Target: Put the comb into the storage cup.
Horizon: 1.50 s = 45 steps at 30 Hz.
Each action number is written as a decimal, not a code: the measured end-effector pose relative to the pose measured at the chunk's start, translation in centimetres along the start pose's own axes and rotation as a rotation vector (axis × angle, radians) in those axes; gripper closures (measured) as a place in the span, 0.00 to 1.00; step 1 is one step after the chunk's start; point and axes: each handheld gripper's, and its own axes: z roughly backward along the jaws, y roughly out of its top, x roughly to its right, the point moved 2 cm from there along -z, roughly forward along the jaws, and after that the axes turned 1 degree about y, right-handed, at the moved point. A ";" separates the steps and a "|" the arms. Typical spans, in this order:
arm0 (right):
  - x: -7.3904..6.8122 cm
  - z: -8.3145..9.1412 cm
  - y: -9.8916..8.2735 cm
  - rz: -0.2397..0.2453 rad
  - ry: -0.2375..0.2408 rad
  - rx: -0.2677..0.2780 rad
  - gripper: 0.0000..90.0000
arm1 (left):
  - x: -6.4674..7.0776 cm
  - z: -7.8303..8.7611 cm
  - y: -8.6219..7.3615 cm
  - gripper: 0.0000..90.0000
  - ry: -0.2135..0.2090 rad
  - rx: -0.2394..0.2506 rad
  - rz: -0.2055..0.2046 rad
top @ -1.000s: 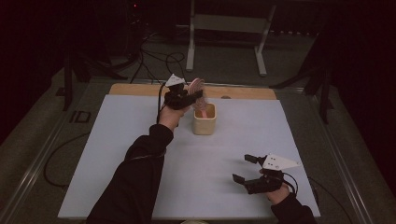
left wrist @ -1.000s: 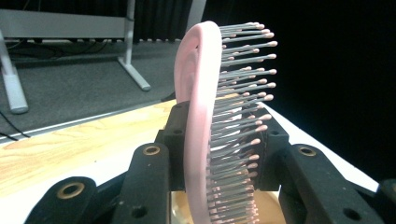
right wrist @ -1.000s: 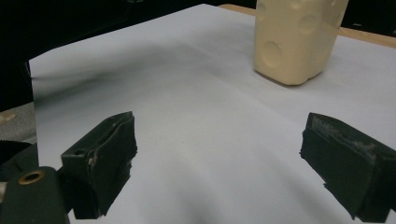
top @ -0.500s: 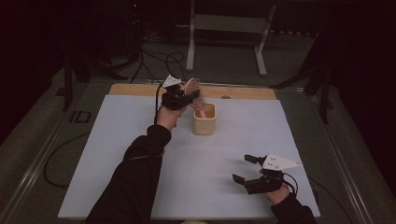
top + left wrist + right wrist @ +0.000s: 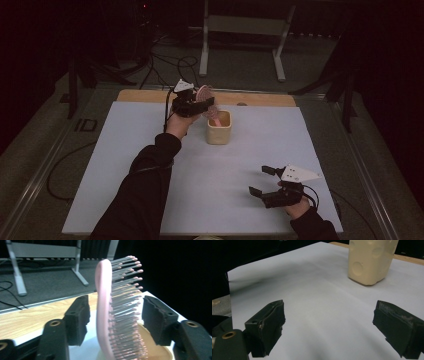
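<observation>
Now that the left gripper (image 5: 115, 315) has just been opening, its pads are off the pink hairbrush (image 5: 112, 315), which is stood handle-down in the cream cup (image 5: 219, 127). It's best backed straight off so the bristles aren't snagged. The right gripper (image 5: 265, 181) is parked open.

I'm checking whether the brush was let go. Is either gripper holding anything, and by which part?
Nothing is held. The left gripper has just been opening; its pads stand clear of the pink hairbrush standing in the cream cup. The right gripper is open.
</observation>
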 end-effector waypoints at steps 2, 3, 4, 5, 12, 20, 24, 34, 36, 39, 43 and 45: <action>0.0 0.0 0.0 0.001 -0.001 -0.001 0.11 | 0.0 0.0 0.0 0.34 0.008 -0.012 -0.002; 0.0 0.0 0.0 0.001 -0.001 0.000 0.11 | 0.0 0.1 0.0 0.33 0.011 -0.008 -0.003; 0.0 0.0 0.0 0.000 -0.001 0.000 0.11 | 0.0 0.1 0.0 0.31 0.013 -0.009 -0.001; 0.0 0.0 0.0 0.000 0.000 0.001 0.11 | 0.0 0.1 0.0 0.29 0.010 -0.014 0.004; 0.0 0.0 0.0 0.000 -0.002 -0.002 0.11 | 0.0 0.3 0.0 0.12 -0.013 -0.048 -0.011; 0.0 0.1 0.1 0.002 -0.005 0.006 0.11 | 0.3 0.8 0.1 0.01 -0.065 -0.061 -0.047; 0.0 0.1 0.1 0.004 -0.007 0.004 0.11 | 0.3 1.0 0.1 0.00 -0.066 -0.063 -0.062; 0.0 0.0 0.1 0.001 -0.010 0.001 0.11 | 0.3 1.8 0.1 0.00 -0.084 -0.074 -0.095; 0.0 0.0 0.1 0.001 -0.012 0.001 0.11 | 0.3 2.0 0.0 0.00 -0.085 -0.085 -0.108; 0.0 0.0 0.1 -0.001 -0.012 0.001 0.11 | 0.3 2.3 0.0 0.00 -0.096 -0.091 -0.116; 0.1 0.0 0.1 -0.003 -0.015 -0.002 0.11 | 0.5 2.5 -0.1 0.00 -0.118 -0.102 -0.129; 0.1 0.1 0.1 0.001 -0.016 0.000 0.11 | 0.6 2.7 -0.1 0.00 -0.121 -0.100 -0.138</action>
